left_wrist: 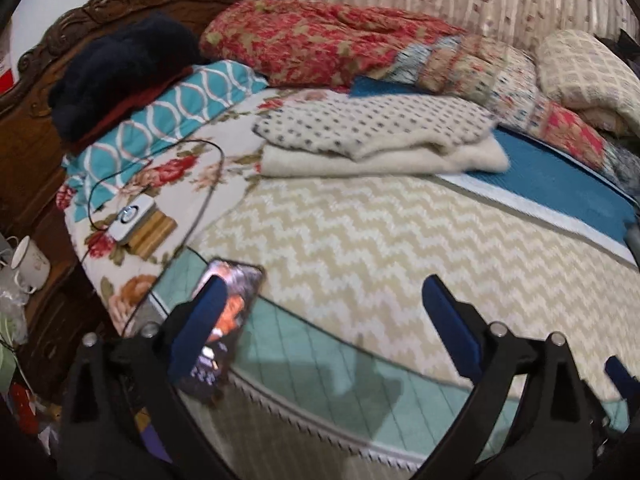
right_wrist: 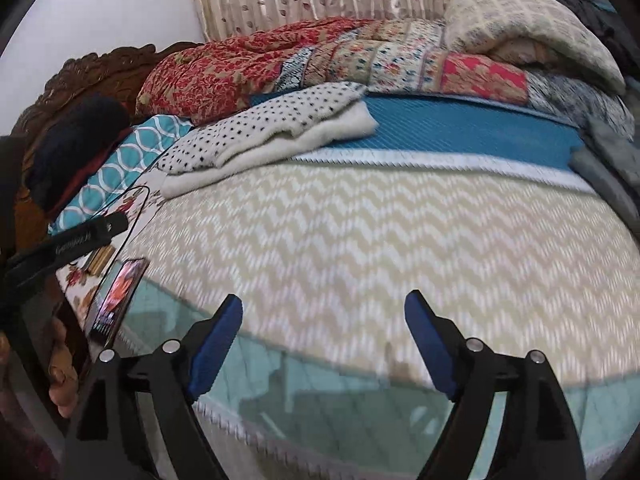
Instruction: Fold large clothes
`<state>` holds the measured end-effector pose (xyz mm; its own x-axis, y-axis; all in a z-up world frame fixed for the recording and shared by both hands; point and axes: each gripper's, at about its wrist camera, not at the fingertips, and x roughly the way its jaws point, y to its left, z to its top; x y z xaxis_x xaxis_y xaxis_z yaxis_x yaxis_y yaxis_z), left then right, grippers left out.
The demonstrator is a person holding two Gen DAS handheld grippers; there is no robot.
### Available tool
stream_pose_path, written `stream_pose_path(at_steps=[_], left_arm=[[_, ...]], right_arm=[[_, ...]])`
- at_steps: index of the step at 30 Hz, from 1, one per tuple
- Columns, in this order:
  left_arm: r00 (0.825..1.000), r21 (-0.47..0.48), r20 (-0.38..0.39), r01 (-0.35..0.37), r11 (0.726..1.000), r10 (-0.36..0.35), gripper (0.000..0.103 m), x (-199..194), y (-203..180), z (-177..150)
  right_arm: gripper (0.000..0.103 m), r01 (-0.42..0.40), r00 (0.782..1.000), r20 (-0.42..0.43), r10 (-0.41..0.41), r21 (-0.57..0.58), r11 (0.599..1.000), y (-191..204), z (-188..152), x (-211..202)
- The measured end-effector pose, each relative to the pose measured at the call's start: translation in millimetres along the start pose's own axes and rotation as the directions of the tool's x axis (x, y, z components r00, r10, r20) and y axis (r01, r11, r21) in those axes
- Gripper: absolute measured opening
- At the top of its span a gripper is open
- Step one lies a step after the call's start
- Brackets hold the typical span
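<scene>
Both hand-held grippers hang over the near edge of a bed and neither has anything in it. The left gripper [left_wrist: 326,292] has its jaws spread wide, and the right gripper [right_wrist: 324,312] also stands parted with only bedding showing between its blue pads [right_wrist: 430,344]. The cloth to be worked is most likely the cream zigzag-patterned spread [left_wrist: 380,240], which fills the centre of both views and lies flat, directly ahead of and below both grippers. Its long axis seems to run across the frame, from lower left toward the right edge, roughly parallel to the bed's near side. Its near hem crosses the lower part of each view, just beyond the fingertips, with pale green bedding [left_wrist: 312,360] showing below it. A folded dotted blanket [left_wrist: 372,132] sits beyond it in the upper centre, well apart from both grippers. A phone [left_wrist: 224,320] lies at lower left, partly behind the left gripper's left pad, so that side is crowded. Judging by the views, both grippers are about equally near the hem, the right one facing a clearer stretch.
</scene>
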<state>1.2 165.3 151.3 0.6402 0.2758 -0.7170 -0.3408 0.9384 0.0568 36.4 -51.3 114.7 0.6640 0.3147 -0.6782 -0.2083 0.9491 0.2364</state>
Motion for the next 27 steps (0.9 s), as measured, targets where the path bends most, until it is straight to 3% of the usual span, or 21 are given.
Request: stream_pose_path(at_steps=[10,17,20,27], left_arm=[[1.0,0.071,-0.011,-0.018,0.997,0.019,0.095,-34,-33,-33],[1.0,0.079,-0.021,0.0,0.997,0.001,0.097,-50,-45,-51],[0.999,0.099,-0.034,-0.032,0.995,0.036,0.097,-51,-48,-55],[0.999,0.125,-0.004,-0.04,0.991,0.041,0.097,-59,-48,-58]], right_arm=[[0.035,-0.059,0.995,-0.071,0.067,0.116,0.992,-26,-52,-42],[0.035,-0.068,0.994,-0.073,0.079,0.133,0.989,-32,-64,-55],[0.035,-0.071,0.993,-0.078,0.084,0.152,0.986,-33,-65,-56],[0.035,-0.069,0.995,-0.066,0.08,0.145,0.987,-30,-64,-62]])
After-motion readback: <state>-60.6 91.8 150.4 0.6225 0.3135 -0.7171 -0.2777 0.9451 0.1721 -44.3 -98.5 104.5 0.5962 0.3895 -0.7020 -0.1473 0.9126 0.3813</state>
